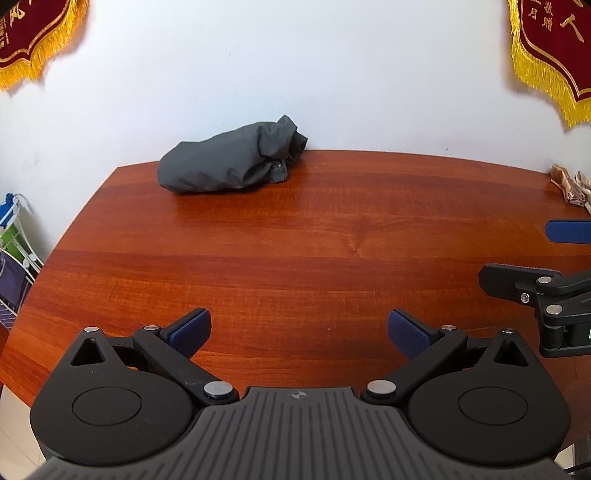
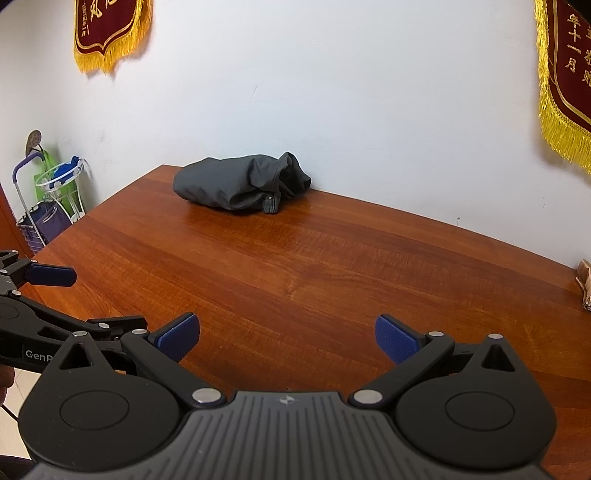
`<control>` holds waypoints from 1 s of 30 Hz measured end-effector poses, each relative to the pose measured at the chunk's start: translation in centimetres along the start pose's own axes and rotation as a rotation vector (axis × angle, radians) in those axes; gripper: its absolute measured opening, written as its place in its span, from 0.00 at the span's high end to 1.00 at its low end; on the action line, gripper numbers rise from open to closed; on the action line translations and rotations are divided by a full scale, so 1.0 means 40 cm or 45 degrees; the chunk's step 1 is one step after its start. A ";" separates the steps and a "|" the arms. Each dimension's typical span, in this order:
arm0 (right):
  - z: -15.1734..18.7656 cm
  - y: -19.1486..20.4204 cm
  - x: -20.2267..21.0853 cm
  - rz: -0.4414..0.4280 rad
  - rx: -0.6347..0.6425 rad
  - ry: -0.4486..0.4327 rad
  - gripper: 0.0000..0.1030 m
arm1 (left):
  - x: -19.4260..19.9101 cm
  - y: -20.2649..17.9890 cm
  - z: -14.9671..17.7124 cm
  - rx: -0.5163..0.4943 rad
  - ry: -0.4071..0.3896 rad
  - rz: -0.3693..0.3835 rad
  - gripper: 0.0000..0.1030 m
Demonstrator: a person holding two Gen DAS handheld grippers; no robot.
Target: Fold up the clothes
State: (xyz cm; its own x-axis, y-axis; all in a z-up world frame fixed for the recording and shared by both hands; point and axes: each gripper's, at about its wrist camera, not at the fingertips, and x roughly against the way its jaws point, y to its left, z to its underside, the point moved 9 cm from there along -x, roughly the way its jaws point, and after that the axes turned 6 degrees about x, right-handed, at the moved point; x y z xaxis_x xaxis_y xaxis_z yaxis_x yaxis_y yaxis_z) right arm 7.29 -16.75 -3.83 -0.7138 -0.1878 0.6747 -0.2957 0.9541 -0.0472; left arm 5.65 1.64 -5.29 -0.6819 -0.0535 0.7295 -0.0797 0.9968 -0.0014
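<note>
A crumpled dark grey garment (image 1: 229, 158) lies in a heap at the far side of the brown wooden table (image 1: 295, 251), against the white wall. It also shows in the right wrist view (image 2: 240, 182). My left gripper (image 1: 299, 332) is open and empty, low over the near part of the table, far from the garment. My right gripper (image 2: 287, 338) is open and empty too, over the near edge. In the left wrist view the right gripper (image 1: 524, 258) shows at the right edge. In the right wrist view the left gripper (image 2: 74, 299) shows at the left edge.
Crumpled brown paper (image 1: 572, 184) lies at the table's far right edge. A wire rack and a purple trolley (image 2: 44, 218) stand on the floor left of the table. Red banners with gold fringe (image 2: 107, 33) hang on the wall.
</note>
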 end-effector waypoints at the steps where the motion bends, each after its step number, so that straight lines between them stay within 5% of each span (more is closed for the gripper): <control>1: 0.000 0.001 -0.001 0.000 -0.001 0.003 0.01 | -0.003 0.001 0.004 -0.005 0.002 -0.001 0.00; 30: -0.005 0.025 0.024 -0.008 0.025 0.013 0.01 | 0.011 -0.006 0.039 0.002 -0.031 0.018 0.00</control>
State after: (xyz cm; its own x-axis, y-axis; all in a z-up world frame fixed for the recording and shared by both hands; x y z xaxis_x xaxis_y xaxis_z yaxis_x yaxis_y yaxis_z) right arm 6.42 -15.93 -3.09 -0.7057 -0.1911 0.6823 -0.3126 0.9481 -0.0578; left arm 4.22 1.30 -6.04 -0.7005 -0.0407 0.7125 -0.0712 0.9974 -0.0131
